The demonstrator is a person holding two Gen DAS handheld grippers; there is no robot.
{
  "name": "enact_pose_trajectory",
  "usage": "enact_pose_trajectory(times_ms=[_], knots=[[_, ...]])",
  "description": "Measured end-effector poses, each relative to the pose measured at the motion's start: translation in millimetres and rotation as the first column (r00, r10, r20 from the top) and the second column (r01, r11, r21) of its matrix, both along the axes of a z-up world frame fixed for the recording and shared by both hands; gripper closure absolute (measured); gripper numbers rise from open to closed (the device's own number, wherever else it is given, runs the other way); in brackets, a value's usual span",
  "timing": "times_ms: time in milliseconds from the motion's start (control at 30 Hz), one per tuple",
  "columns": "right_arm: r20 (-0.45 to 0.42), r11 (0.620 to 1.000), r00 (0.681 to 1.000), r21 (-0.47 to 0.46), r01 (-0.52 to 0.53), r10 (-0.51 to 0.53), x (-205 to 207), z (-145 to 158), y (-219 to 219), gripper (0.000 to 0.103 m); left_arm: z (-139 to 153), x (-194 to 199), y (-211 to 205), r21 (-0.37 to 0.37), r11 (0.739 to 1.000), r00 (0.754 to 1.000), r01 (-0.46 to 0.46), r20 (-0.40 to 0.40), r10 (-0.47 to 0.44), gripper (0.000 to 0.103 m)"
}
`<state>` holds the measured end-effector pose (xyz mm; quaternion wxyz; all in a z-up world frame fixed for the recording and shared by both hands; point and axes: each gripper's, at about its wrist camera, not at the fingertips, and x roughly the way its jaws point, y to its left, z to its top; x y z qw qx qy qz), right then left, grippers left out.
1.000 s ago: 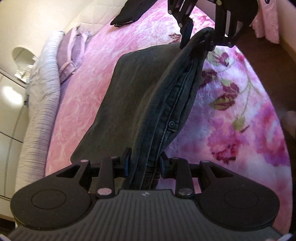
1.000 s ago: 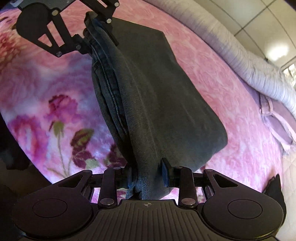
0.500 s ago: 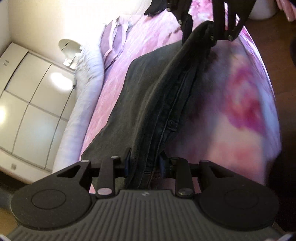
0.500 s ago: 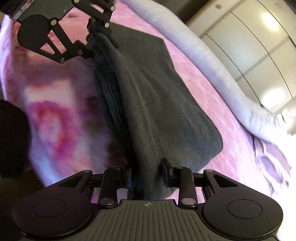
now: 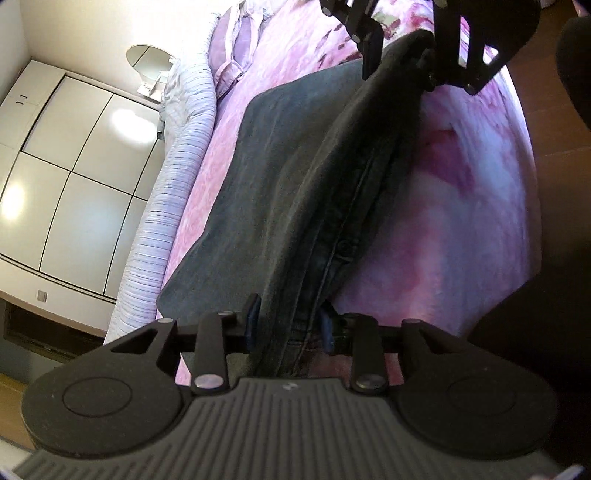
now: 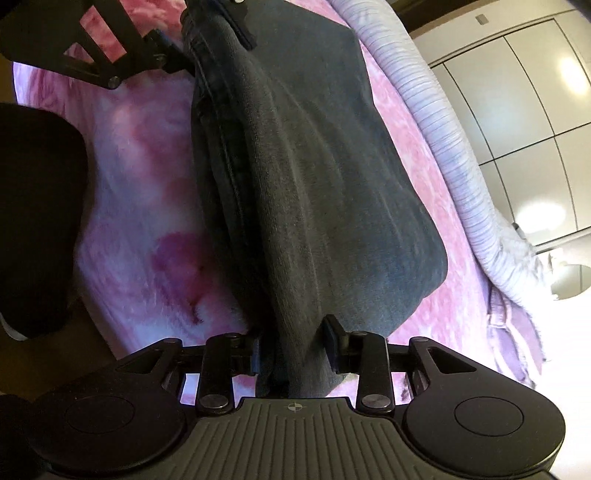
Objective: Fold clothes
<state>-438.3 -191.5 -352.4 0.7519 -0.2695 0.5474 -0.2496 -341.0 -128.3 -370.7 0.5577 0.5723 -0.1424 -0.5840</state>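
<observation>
A folded pair of dark grey jeans [image 5: 295, 184] [image 6: 314, 184] hangs stretched between my two grippers, its lower fold resting on the pink floral blanket [image 5: 461, 221] [image 6: 147, 221]. My left gripper [image 5: 288, 325] [image 6: 210, 33] clamps one end of the thick folded edge. At the other end my right gripper [image 6: 293, 343] [image 5: 400, 55] pinches the same edge. The jaws of both are opening, with the denim still filling the gap between the pads. A button and seam show along the folded edge.
A grey striped bolster [image 5: 177, 166] [image 6: 443, 129] runs along the far side of the bed, with a purple pillow [image 5: 240, 48] beyond. A white wardrobe [image 5: 74, 166] [image 6: 535, 110] stands behind. Wooden floor [image 5: 554, 129] and a person's dark clothing [image 6: 37, 184] border the near side.
Both grippers have swung across the bed and sunk a little with the jeans between them. The wardrobe has come into view. The gaps between the pads look slightly wider.
</observation>
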Motion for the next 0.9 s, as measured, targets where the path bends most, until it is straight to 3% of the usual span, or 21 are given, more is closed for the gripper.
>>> enact_pose_trajectory(times_ms=[267, 433, 700, 900], knots=[[0.000, 0.999, 0.999, 0.003, -0.036, 0.036, -12, -5, -8, 0.066, 18, 2, 29, -0.007, 1.000, 0.999, -0.009, -0.048, 0.009, 0.071], [-0.006, 0.999, 0.999, 0.007, -0.053, 0.053, -14, -2, -2, 0.066, 49, 9, 49, -0.035, 0.999, 0.990, -0.022, -0.138, 0.017, 0.071], [-0.005, 0.998, 0.998, 0.015, -0.061, 0.062, -19, 0, -1, 0.066, 78, 30, 35, -0.071, 0.993, 0.951, -0.097, -0.301, 0.071, 0.071], [-0.015, 0.997, 0.997, 0.025, -0.069, 0.069, -19, 2, -3, 0.066, 72, 44, 6, -0.030, 0.989, 0.906, -0.144, -0.406, 0.120, 0.072]])
